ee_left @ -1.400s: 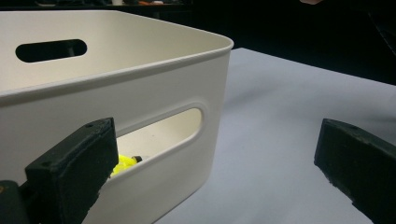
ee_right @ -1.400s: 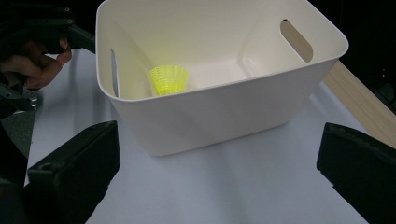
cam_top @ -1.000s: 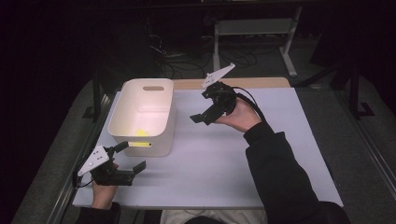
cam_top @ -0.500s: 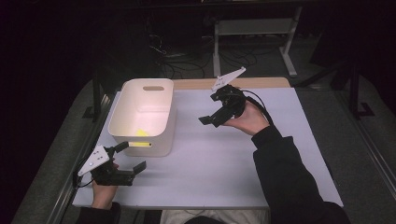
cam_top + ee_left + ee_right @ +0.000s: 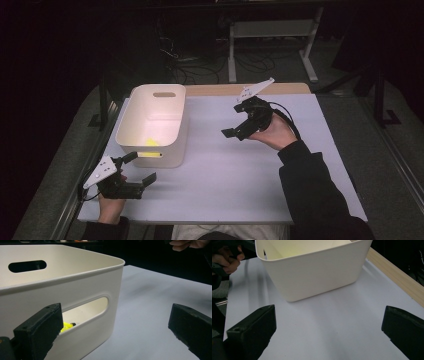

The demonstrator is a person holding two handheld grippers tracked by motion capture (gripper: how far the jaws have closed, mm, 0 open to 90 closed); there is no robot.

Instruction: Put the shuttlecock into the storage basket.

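A white plastic bin [image 5: 172, 132] with slot handles stands at the left of the table. A small yellow object [image 5: 151, 142] lies on its floor near the front wall, and in the left gripper view the yellow object [image 5: 66, 326] shows through the handle slot of the bin [image 5: 82, 287]. My left gripper [image 5: 139, 167] rests open at the front left, just before the bin's near corner, nothing between its jaws [image 5: 112, 332]. My right gripper [image 5: 236, 121] hovers open and empty to the right of the bin, pointing at the bin [image 5: 317, 275] across bare table [image 5: 327, 332].
A pale mat [image 5: 225, 180] covers the table, with a wooden strip [image 5: 210, 90] along the far edge and a metal rail [image 5: 75, 200] along the left side. Cables and a metal frame [image 5: 270, 35] lie on the dark floor beyond. The other hand [image 5: 227, 260] appears past the bin.
My right gripper has drifted to the right and slightly nearer the person, away from the bin. The left gripper and the bin have stayed put.
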